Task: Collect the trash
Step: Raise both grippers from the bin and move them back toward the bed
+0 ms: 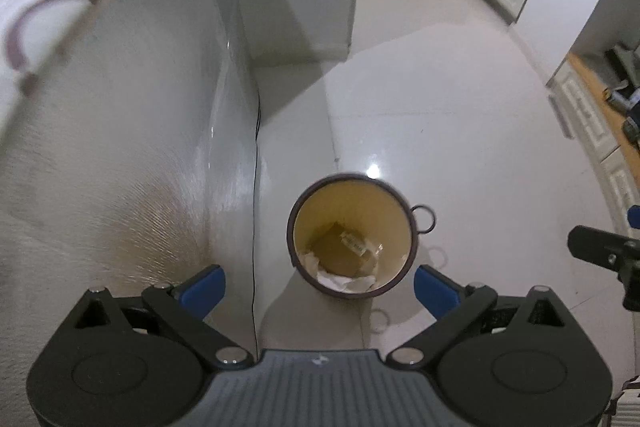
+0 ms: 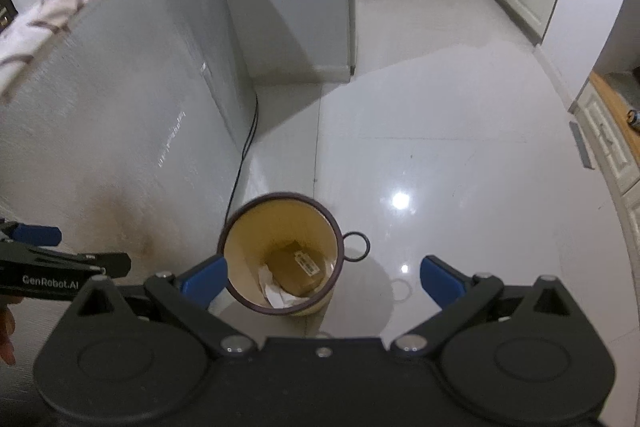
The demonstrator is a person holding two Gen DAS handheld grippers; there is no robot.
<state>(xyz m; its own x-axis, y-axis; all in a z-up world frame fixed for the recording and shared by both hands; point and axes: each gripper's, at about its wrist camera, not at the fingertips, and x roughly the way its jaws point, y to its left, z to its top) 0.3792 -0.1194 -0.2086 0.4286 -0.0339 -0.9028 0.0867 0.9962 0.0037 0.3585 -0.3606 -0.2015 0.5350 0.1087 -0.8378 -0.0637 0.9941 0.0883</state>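
Bin first: in the left wrist view the round cream-yellow trash bin with a dark purple rim and a ring handle (image 1: pixel 352 233) stands on the glossy white tile floor (image 1: pixel 460 131) beside a grey brushed-metal appliance (image 1: pixel 140 147), already holding a brown cardboard box (image 1: pixel 340 249) and crumpled white paper (image 1: pixel 344 281), while the left gripper (image 1: pixel 320 287) hangs above with blue-padded fingers spread wide and empty, probably done dropping. Right wrist view, same deal: the right gripper (image 2: pixel 324 281) is splayed wide with nothing in it, looking down into the bin.

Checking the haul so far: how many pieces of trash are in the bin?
2 visible: a brown cardboard box on the bin bottom, and crumpled white paper beside it. More may hide underneath.
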